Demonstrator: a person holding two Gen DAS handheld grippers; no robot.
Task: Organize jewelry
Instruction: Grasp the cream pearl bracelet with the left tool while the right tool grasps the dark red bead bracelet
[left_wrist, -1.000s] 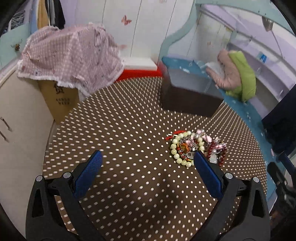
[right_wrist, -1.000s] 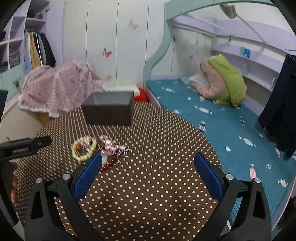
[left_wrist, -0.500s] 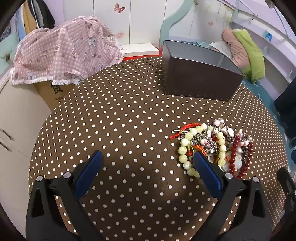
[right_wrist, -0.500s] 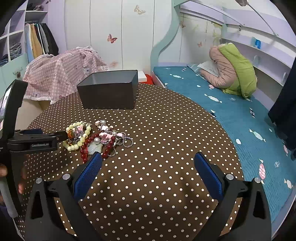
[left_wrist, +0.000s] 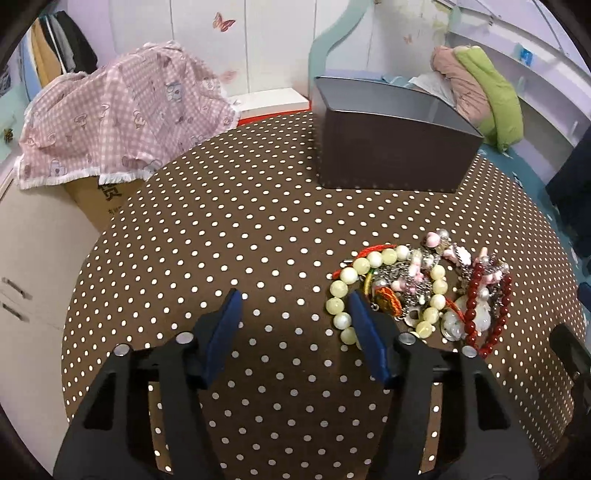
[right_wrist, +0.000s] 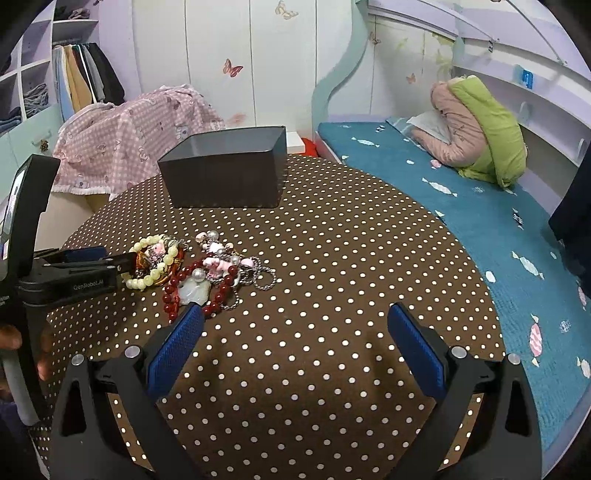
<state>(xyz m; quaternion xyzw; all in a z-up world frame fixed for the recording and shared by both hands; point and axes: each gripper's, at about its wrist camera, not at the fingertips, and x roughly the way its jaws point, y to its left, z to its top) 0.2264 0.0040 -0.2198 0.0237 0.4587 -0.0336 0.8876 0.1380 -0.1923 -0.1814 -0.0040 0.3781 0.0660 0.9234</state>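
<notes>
A pile of jewelry (left_wrist: 424, 291) lies on the round brown polka-dot table (left_wrist: 240, 240): a pale yellow bead bracelet (left_wrist: 341, 288), a dark red bead bracelet (left_wrist: 476, 317), pink pieces and a silver chain. It also shows in the right wrist view (right_wrist: 199, 269). My left gripper (left_wrist: 293, 302) is open, half closed, low over the table; its right finger touches the pale bead bracelet's near edge. My right gripper (right_wrist: 295, 321) is wide open and empty, just right of the pile. A dark open box (left_wrist: 391, 147) stands at the far side, also in the right wrist view (right_wrist: 225, 170).
A pink checked cloth (left_wrist: 114, 118) covers a cardboard box left of the table. A bed with a teal cover (right_wrist: 480, 229) runs along the right, with a pink and green bundle (right_wrist: 476, 129) on it. White cabinets stand at the left.
My left gripper has moved in and down to the pile and its jaws have narrowed; the right finger now meets the pale beads. My right gripper has come closer to the pile.
</notes>
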